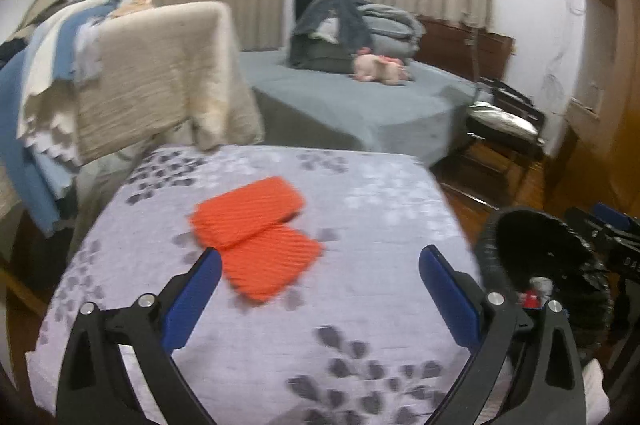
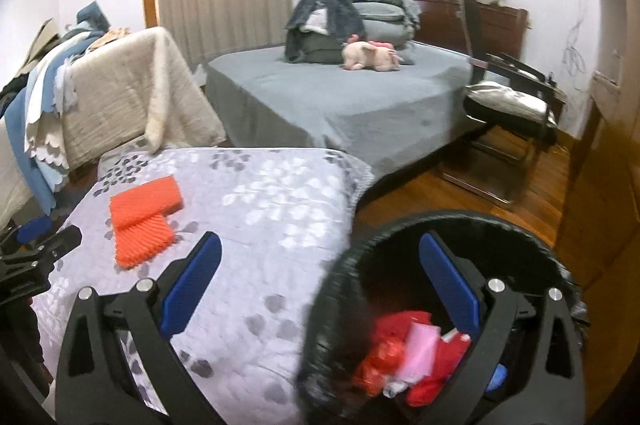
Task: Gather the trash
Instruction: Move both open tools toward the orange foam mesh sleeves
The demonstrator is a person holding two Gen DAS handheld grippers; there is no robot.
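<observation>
Two orange ribbed pads [image 1: 256,237] lie overlapping on the floral grey bedspread [image 1: 360,193]. My left gripper [image 1: 320,257] hovers over the bedspread just in front of them, open, with nothing between its blue fingers. A black-lined trash bin [image 2: 440,221] stands beside the bed and holds red and pink wrappers [image 2: 404,357]. My right gripper [image 2: 320,245] hangs open and holds nothing, its right finger over the bin mouth and its left over the bed edge. The orange pads [image 2: 142,221] lie far left in the right wrist view. The bin [image 1: 540,257] sits at the right in the left wrist view.
A beige blanket [image 1: 160,73] drapes over a chair at the left with blue cloths. Behind is a grey bed [image 2: 340,97] with folded clothes and a pink plush toy [image 2: 370,57]. A chair with a cushion [image 2: 512,97] stands on the wooden floor [image 2: 480,201] at the right.
</observation>
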